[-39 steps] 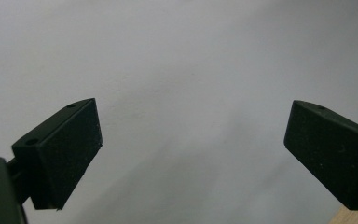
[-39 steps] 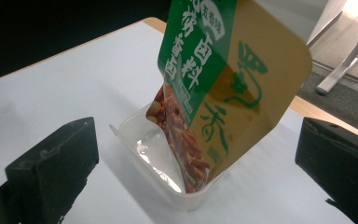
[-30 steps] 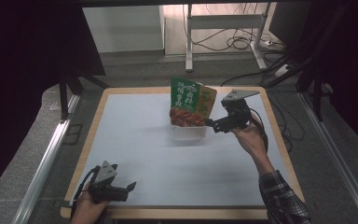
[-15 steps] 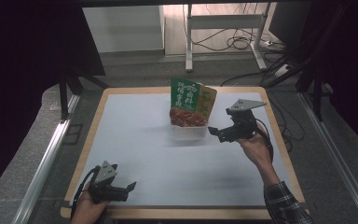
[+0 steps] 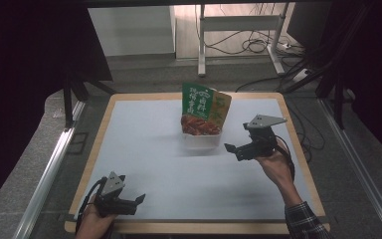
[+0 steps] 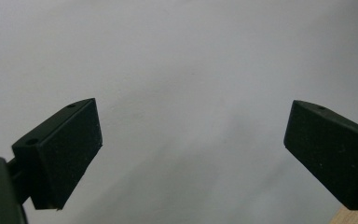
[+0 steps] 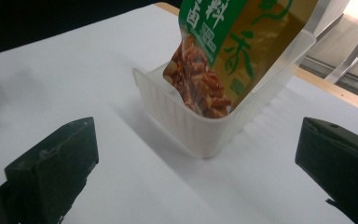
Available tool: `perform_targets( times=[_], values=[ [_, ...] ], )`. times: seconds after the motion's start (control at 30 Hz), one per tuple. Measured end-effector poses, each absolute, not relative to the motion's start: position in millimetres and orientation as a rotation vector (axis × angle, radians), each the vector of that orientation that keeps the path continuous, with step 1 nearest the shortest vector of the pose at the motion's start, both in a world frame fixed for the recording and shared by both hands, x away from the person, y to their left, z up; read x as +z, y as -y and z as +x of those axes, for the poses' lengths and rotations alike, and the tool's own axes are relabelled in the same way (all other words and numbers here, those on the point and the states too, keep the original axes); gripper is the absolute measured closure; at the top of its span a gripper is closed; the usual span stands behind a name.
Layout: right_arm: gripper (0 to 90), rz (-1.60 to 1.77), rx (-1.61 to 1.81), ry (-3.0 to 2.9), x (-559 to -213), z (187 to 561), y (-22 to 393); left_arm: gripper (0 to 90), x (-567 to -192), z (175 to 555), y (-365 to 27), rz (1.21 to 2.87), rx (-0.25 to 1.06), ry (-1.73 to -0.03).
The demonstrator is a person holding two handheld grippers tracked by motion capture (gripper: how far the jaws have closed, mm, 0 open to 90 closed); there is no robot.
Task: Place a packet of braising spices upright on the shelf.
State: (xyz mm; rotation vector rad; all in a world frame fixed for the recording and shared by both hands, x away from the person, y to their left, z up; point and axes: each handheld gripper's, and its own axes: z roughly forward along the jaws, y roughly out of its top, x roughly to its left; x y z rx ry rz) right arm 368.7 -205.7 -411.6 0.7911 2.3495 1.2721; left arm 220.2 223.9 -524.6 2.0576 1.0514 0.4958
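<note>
- Since the earlier frames the right claw (image 5: 232,150) has drawn back from the clear plastic tub (image 5: 200,139) toward the person's side; the left claw (image 5: 140,200) has stayed put.
- Right claw: jaws spread wide, holding nothing, near the tub's right side and apart from it.
- The green and gold food pouch (image 5: 205,108) stands tilted in the tub, mid-far on the white table (image 5: 144,149).
- Left claw: wide open, empty, low at the table's near left edge.
</note>
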Motion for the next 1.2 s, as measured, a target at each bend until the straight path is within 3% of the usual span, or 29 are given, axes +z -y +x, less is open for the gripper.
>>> perform_targets(
  times=[1.2],
  values=[
    [0.0, 0.835, 1.223, -2.32, -422.4, 328.3, 239.2, 4.1, -524.4, 219.8, -223.9, 2.061, 0.5, -1.047]
  ],
)
